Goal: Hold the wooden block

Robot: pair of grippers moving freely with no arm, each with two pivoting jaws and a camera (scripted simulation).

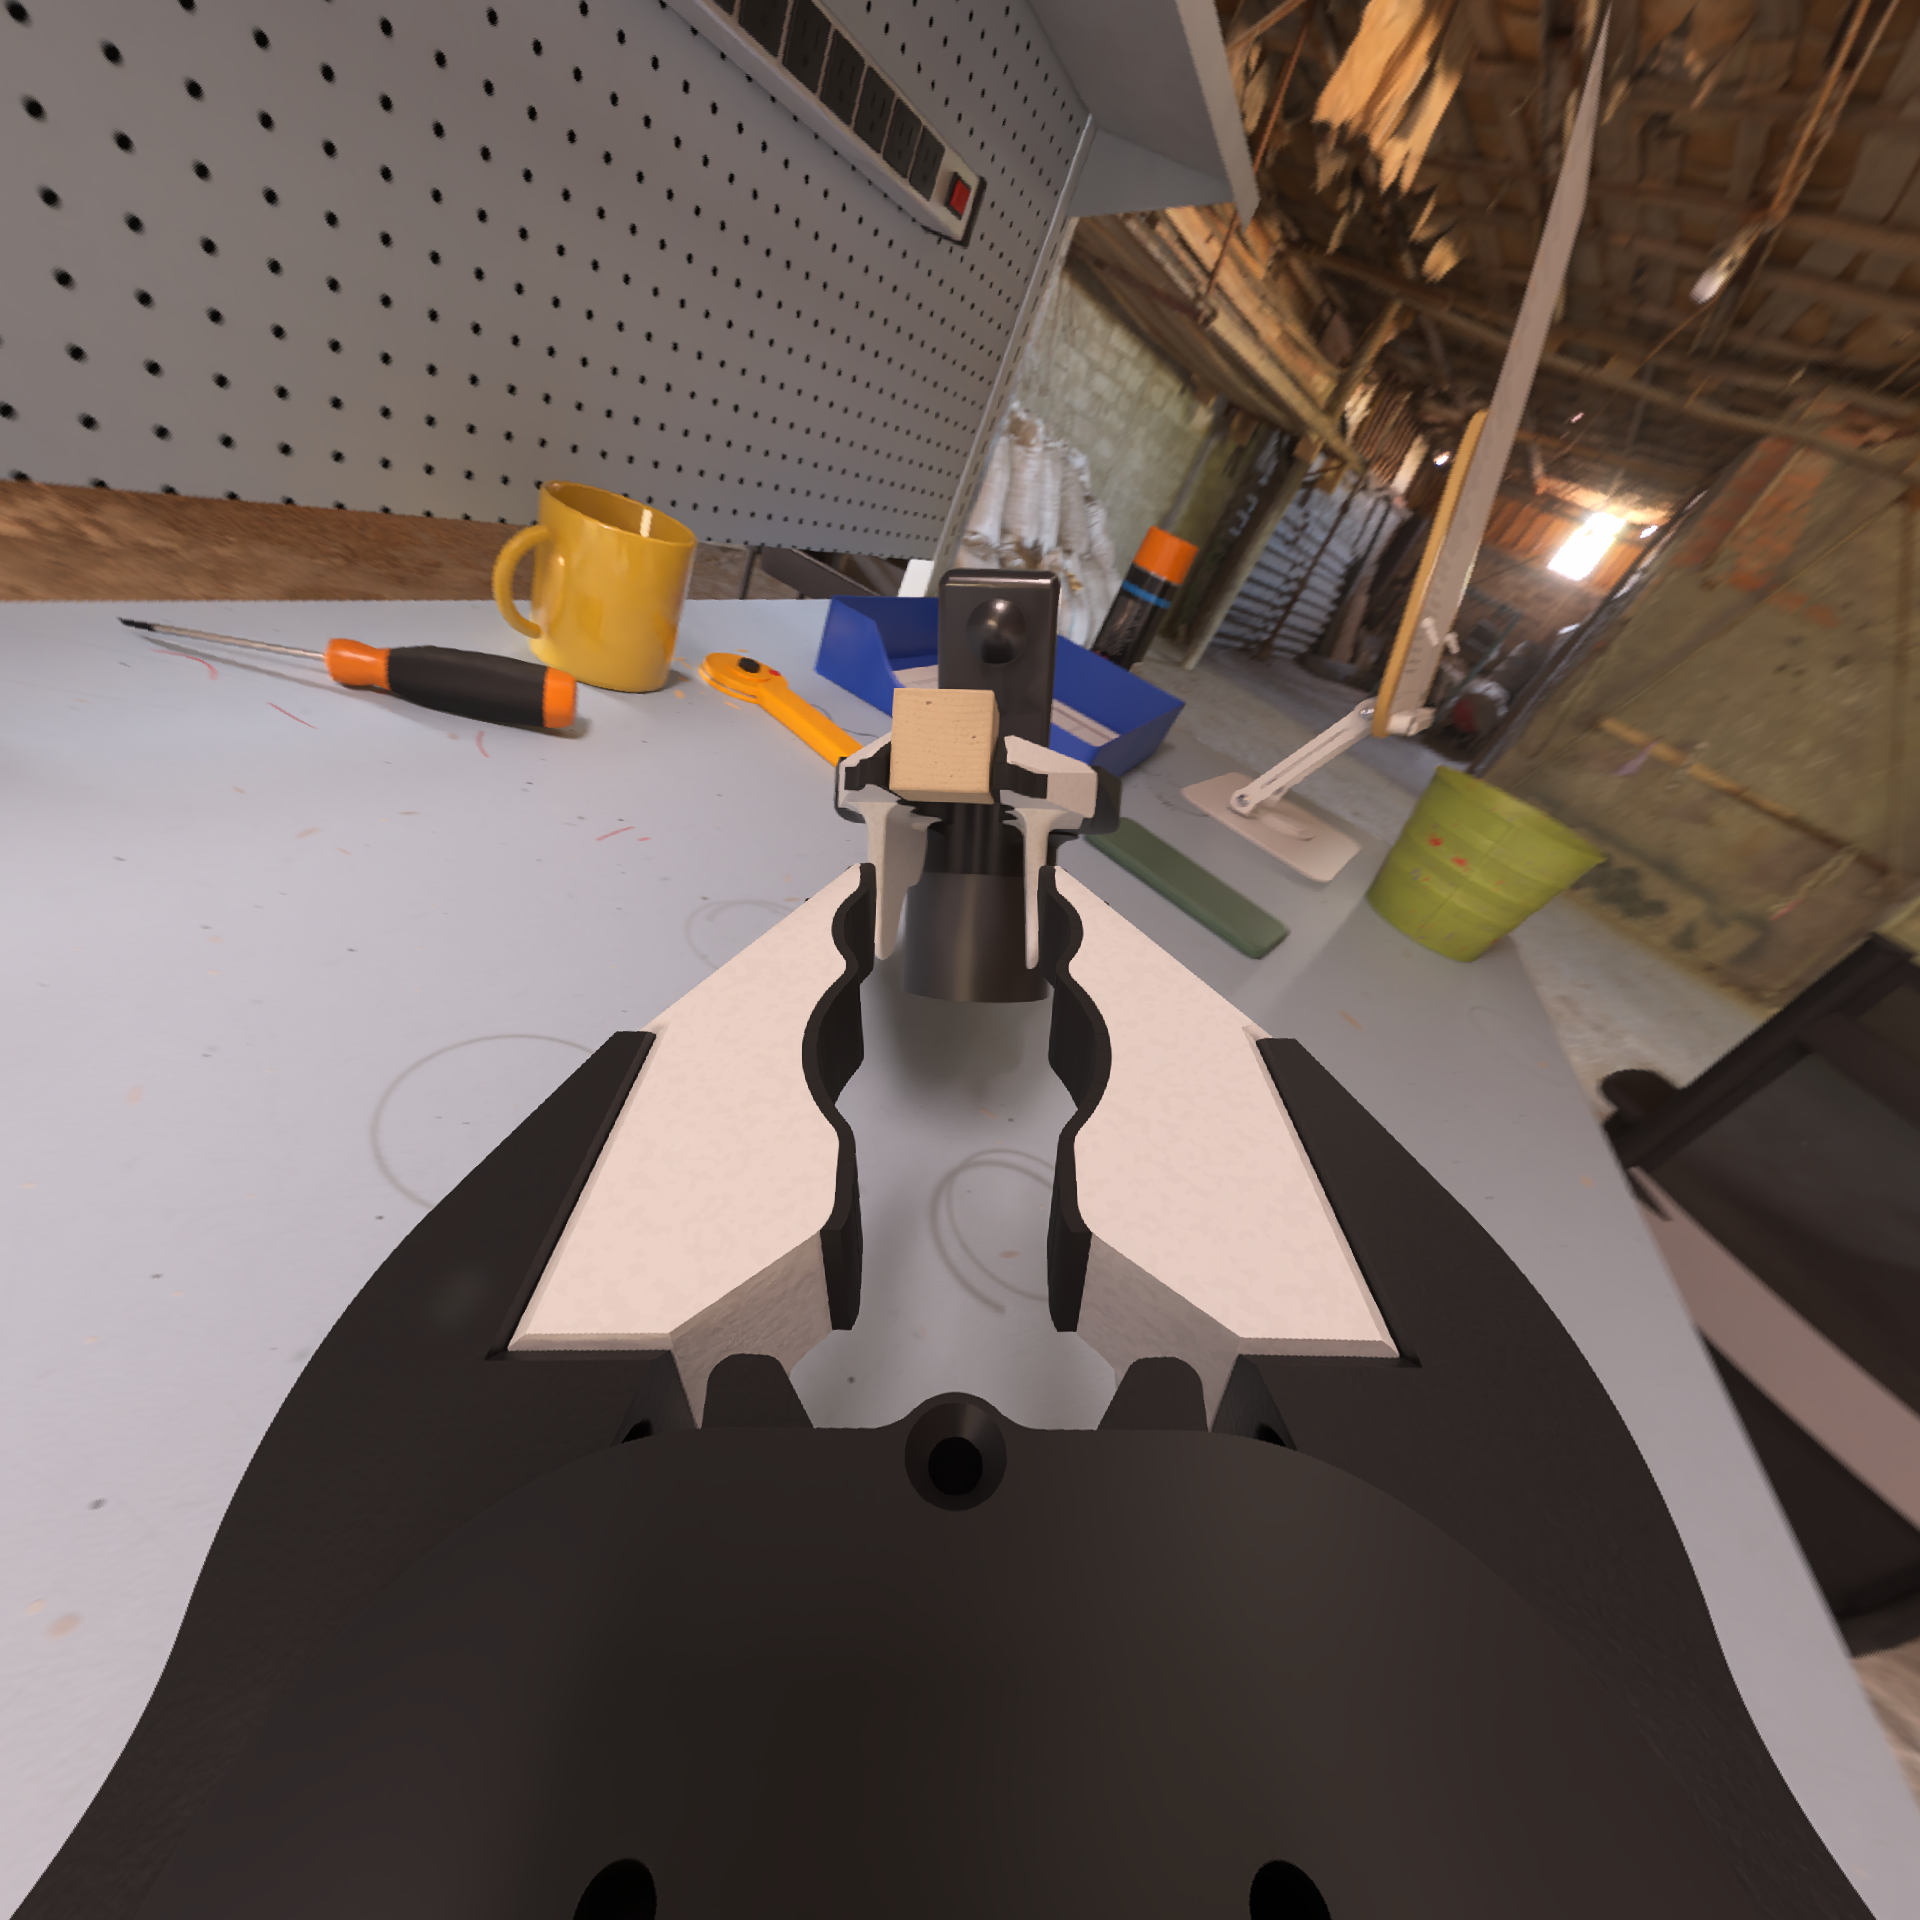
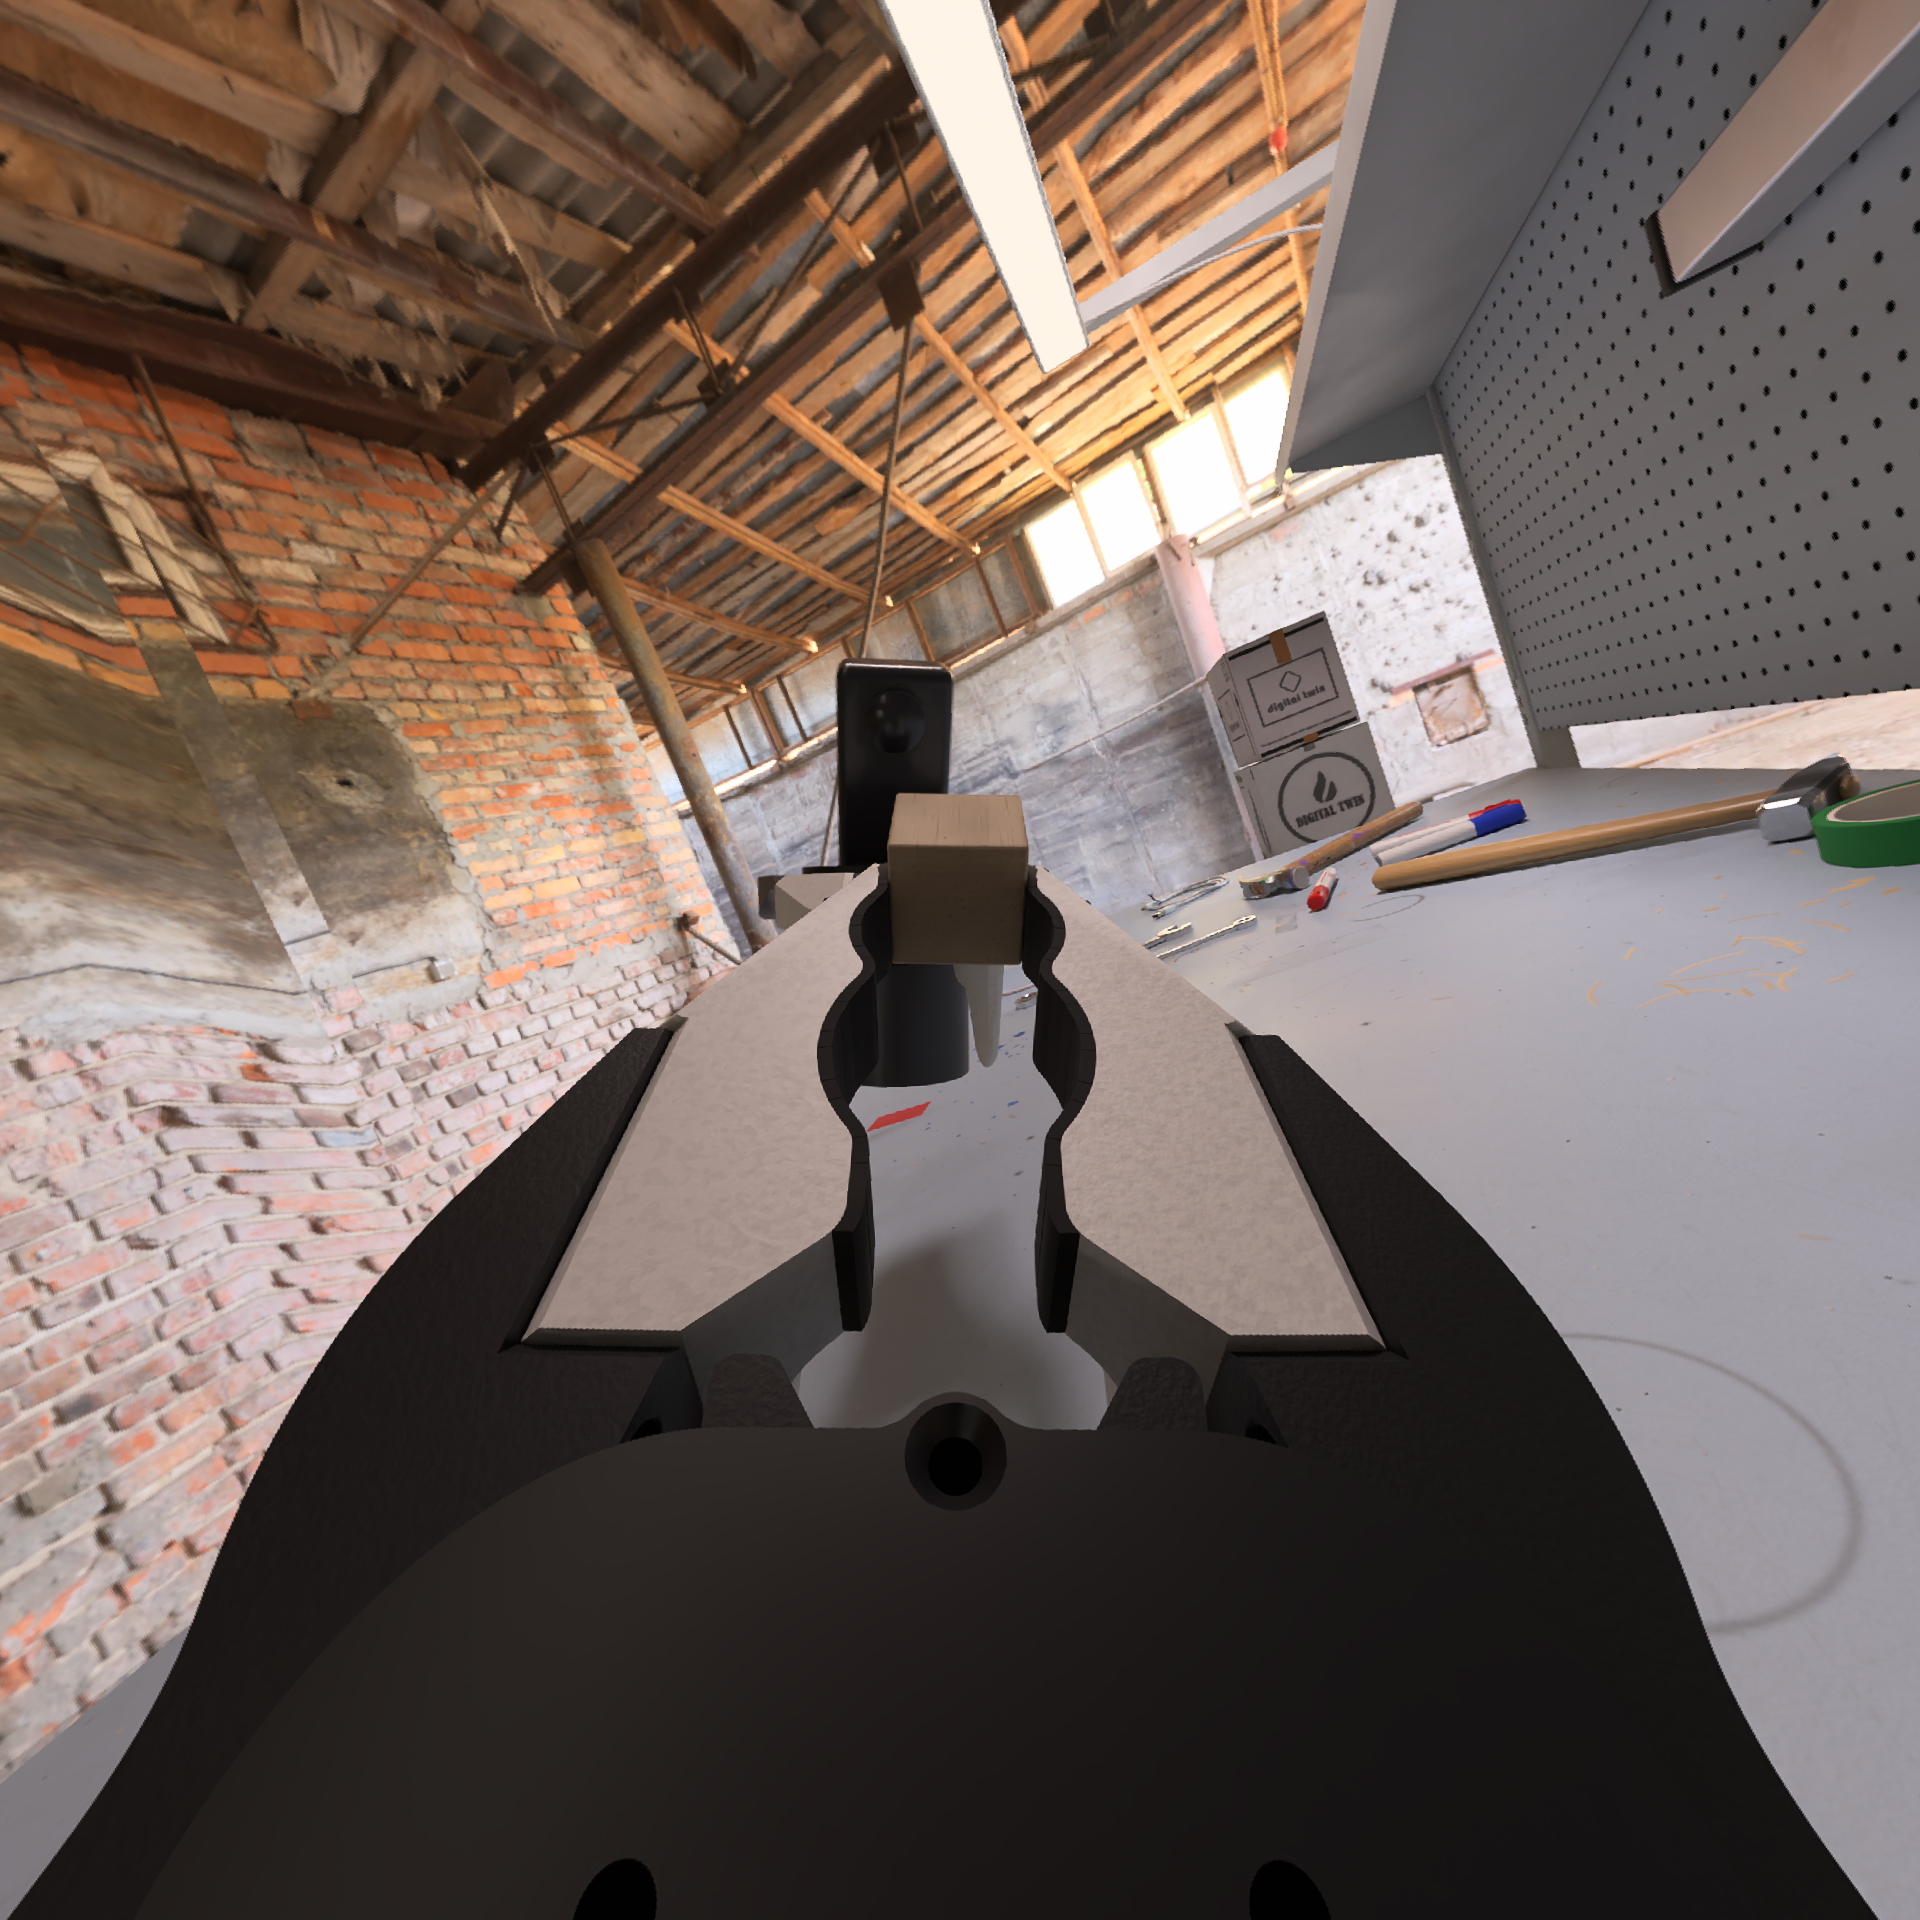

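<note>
The wooden block [image 2: 954, 894] is sitting pinched between the tips of the right claw [image 2: 954, 914], its pale end face looking back at the camera and both inner pads pressing its sides; in the right wrist view it is showing at 12 o'clock from the claw's base, raised clear above the grey tabletop [image 2: 1455, 1143]. Beyond it, at 12 o'clock again, the dark body of the other claw is standing close behind the block.

In the left wrist view the same wooden block [image 1: 943, 746] is appearing just past the tips of the left claw [image 1: 956, 883], held in the white fingers of the right claw [image 1: 961, 779], which is facing this way. The left claw's own fingers are standing a little apart, with nothing between their tips (the block is lying ahead of them, not inside them).

On the tabletop [image 1: 312, 987], at about 10 o'clock from the block, a yellow mug [image 1: 608, 587] and an orange-and-black screwdriver [image 1: 436, 681] are lying near the pegboard [image 1: 468, 260]. A blue tray [image 1: 1091, 707] is sitting just behind the block at 1 o'clock, and a green bin [image 1: 1475, 862] is standing at 3 o'clock, off the tabletop's edge. In the right wrist view, a hammer [image 2: 1621, 826] and a green tape roll [image 2: 1870, 826] are resting at 2 o'clock.
</note>
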